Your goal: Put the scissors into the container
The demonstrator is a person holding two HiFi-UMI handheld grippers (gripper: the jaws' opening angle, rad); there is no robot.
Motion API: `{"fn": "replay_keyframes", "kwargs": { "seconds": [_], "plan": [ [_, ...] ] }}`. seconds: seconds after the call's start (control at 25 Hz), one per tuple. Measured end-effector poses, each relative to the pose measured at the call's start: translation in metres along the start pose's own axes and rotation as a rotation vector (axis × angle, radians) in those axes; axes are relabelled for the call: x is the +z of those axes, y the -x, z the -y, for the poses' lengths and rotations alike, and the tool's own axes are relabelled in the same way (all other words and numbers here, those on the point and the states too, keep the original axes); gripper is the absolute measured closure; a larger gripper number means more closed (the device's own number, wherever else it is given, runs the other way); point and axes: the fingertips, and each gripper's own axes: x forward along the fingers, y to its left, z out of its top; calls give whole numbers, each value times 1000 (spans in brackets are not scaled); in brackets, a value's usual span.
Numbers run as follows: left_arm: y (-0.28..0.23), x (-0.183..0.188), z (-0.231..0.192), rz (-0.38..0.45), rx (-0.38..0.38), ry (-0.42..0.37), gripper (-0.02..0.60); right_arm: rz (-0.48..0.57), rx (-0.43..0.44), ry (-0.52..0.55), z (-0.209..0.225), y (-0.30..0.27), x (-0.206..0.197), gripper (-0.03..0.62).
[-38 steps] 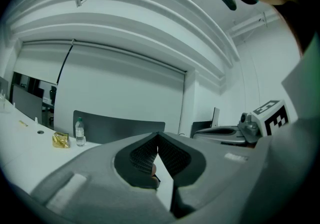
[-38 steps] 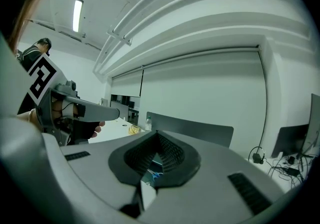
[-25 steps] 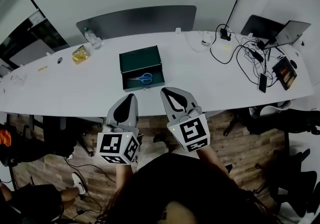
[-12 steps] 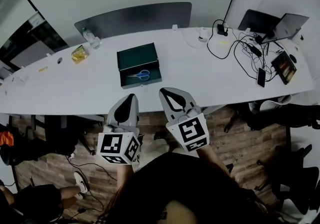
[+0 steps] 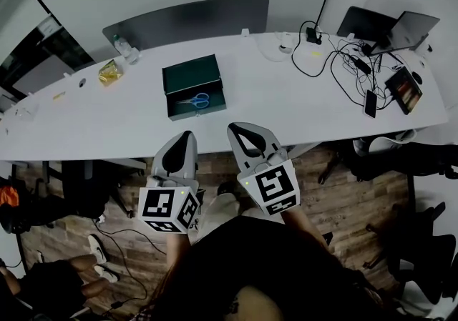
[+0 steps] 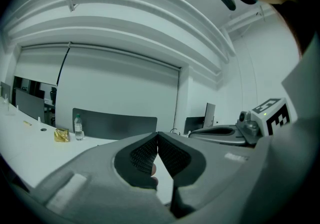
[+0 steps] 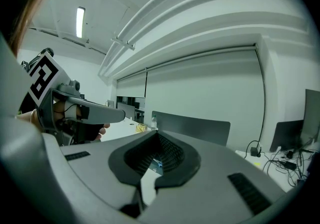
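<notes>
In the head view a dark green open container (image 5: 192, 76) stands on the long white table (image 5: 286, 105). Blue-handled scissors (image 5: 195, 101) lie inside it, near its front wall. Both grippers hang over the floor, short of the table's near edge and apart from the container. My left gripper (image 5: 189, 136) is shut with nothing in it; in its own view the ribbed pads (image 6: 145, 155) meet at the tips. My right gripper (image 5: 237, 129) is shut and empty too, and in its own view the left gripper (image 7: 85, 113) shows at the left.
A water bottle (image 5: 123, 46) and a yellow packet (image 5: 109, 73) sit at the table's far left. Tangled cables (image 5: 336, 62), a phone (image 5: 370, 104), a tablet (image 5: 404, 89) and a laptop (image 5: 401, 26) crowd the right end. A grey divider panel (image 5: 186, 23) stands behind the table.
The table and container have slid up and left in the head view, so the grippers now sit farther back from the table's edge. Both grippers stayed shut and empty.
</notes>
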Motion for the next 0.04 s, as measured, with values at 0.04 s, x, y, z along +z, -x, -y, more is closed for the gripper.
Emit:
{"fn": "replay_keyframes", "kwargs": {
  "seconds": [0.04],
  "plan": [
    [0, -1, 2, 0, 0, 0, 569, 0, -1, 1, 0, 2, -1, 585]
  ]
}}
